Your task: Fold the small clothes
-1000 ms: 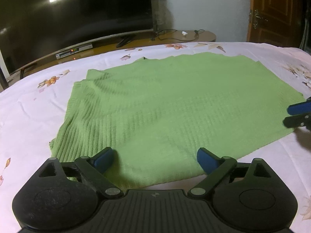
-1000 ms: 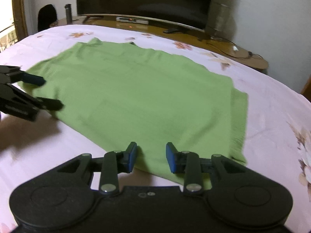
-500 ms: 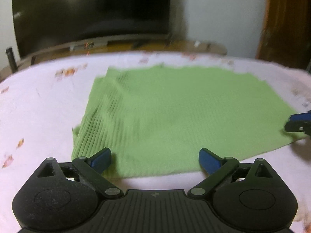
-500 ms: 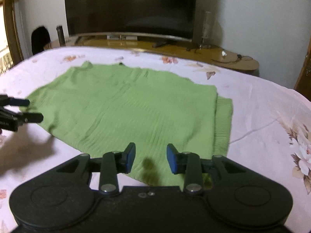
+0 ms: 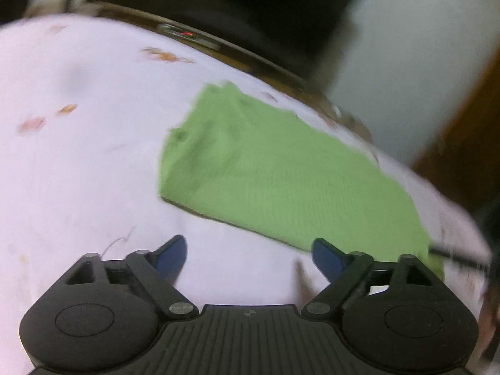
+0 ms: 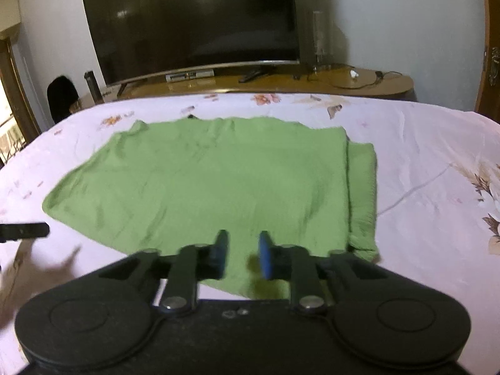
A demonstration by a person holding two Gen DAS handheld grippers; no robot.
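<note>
A green knit garment lies flat and folded on the pale floral bedsheet, with a second layer showing along its right edge. In the blurred, tilted left wrist view the garment lies ahead and to the right. My left gripper is wide open and empty, over bare sheet just short of the garment's near edge. My right gripper is open with a narrow gap and empty, over the garment's near edge. The left gripper's fingertips show at the left edge of the right wrist view.
A large dark TV stands on a wooden console beyond the bed. A wooden door is at the right. Cables and small items lie on the console.
My left gripper has pulled back and swung left off the garment, its view now tilted and blurred. My right gripper has drawn back slightly and stays over the near edge.
</note>
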